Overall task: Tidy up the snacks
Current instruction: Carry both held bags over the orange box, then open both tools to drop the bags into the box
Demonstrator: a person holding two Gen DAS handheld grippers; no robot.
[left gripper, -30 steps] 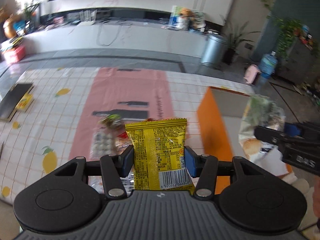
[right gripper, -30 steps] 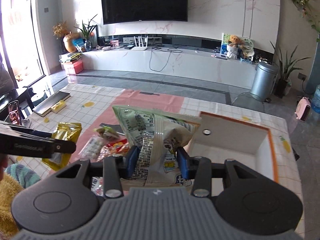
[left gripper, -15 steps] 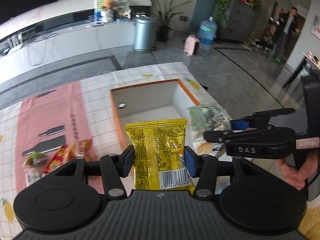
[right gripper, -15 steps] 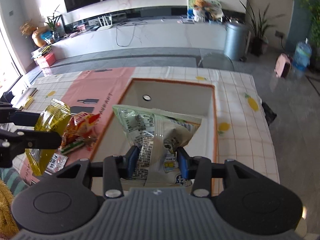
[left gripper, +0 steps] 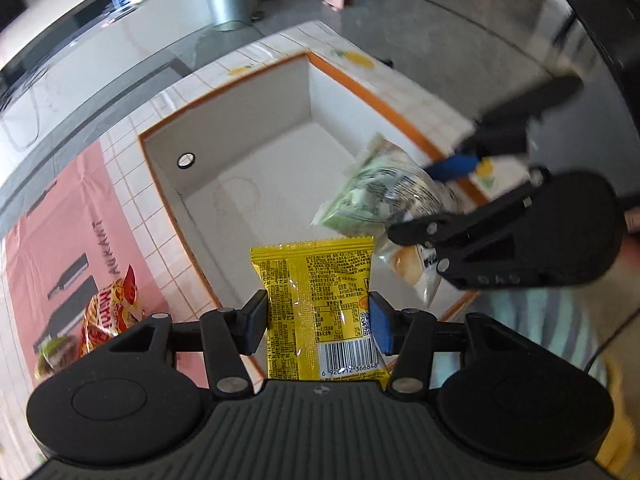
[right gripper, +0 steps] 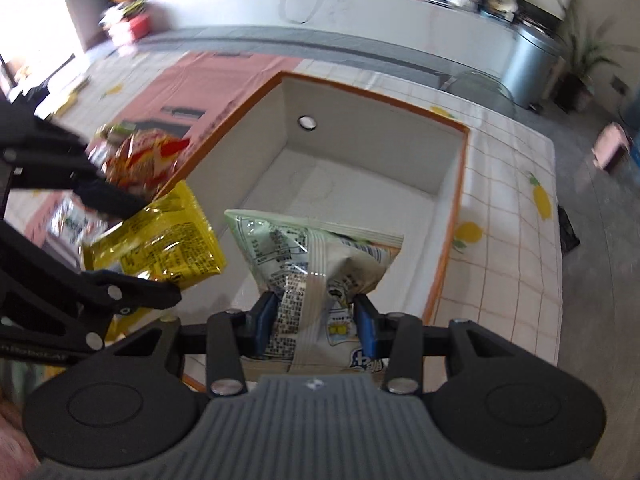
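Over the box: two packets held

Above the orange-rimmed white box (left gripper: 240, 128), a glossy yellow packet (left gripper: 320, 304) is pinched by the left gripper (left gripper: 318, 322), and a crinkled pale-green bag (right gripper: 316, 276) by the right gripper (right gripper: 316, 328). Red foil snacks (left gripper: 108, 312) lie on the tiled surface (right gripper: 508, 240).

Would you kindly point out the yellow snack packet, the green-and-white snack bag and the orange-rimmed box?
yellow snack packet (left gripper: 320, 300): left wrist view, middle of its printed back.
green-and-white snack bag (right gripper: 308, 256): right wrist view, centre seam.
orange-rimmed box (right gripper: 360, 140): right wrist view, far inner wall.
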